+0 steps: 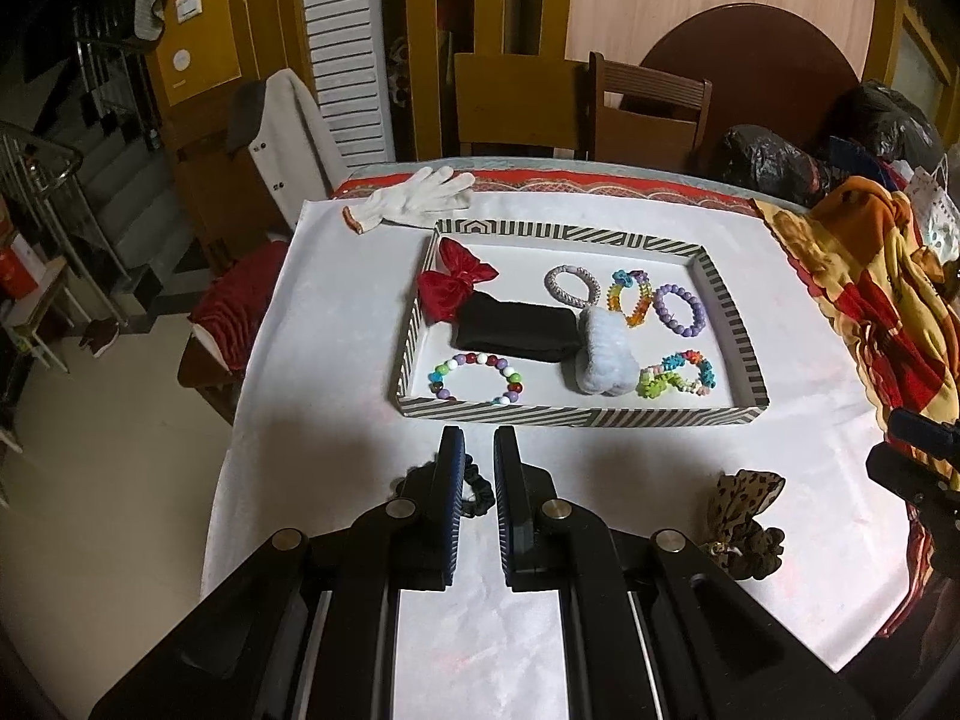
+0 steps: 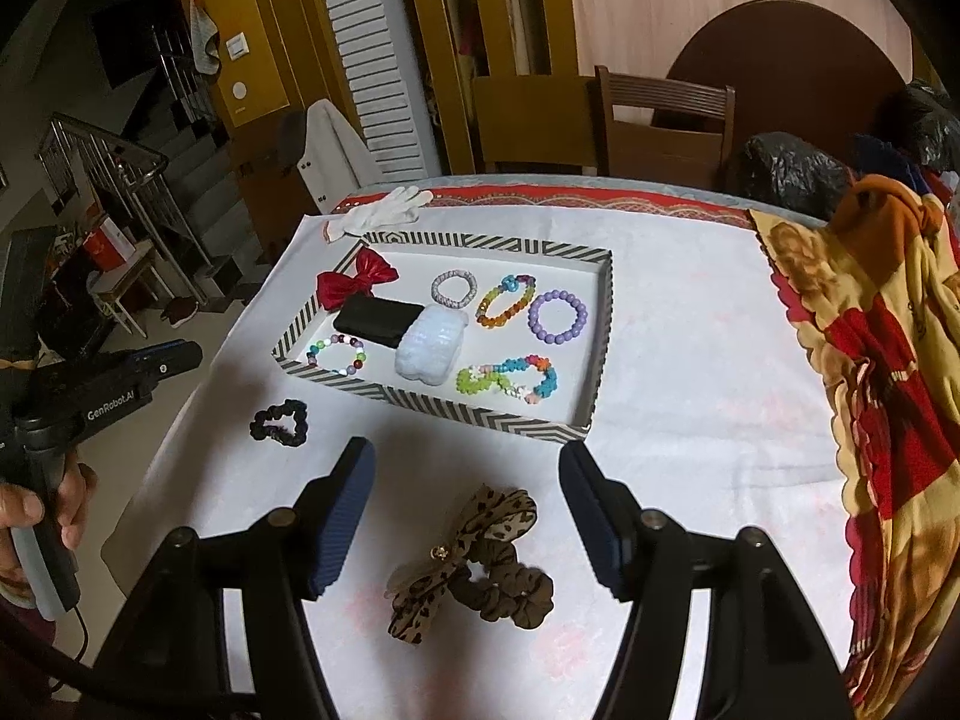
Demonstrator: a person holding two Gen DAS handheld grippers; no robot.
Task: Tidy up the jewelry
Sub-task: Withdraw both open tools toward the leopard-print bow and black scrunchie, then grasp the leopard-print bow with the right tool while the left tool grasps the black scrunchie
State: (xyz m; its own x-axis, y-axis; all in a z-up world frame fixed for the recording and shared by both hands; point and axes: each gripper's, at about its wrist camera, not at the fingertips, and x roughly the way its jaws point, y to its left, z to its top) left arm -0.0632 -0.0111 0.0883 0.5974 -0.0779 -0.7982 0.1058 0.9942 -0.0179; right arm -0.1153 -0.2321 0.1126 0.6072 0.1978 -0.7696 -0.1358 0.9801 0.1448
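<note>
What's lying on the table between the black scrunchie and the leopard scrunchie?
Nothing: in the right wrist view, only bare white tablecloth separates the black scrunchie from the leopard scrunchie, apart from one finger of the right gripper above it.

Five bracelets (image 2: 559, 315), two scrunchies (image 2: 279, 420), one tray (image 2: 480, 414).

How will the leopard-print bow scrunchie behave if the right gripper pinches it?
The leopard scrunchie is gathered fabric, so probably soft, compressing under the right gripper. Its thin bow loops will likely droop when lifted. It looks light and lies flat on the tablecloth; rolling seems unlikely.
</note>
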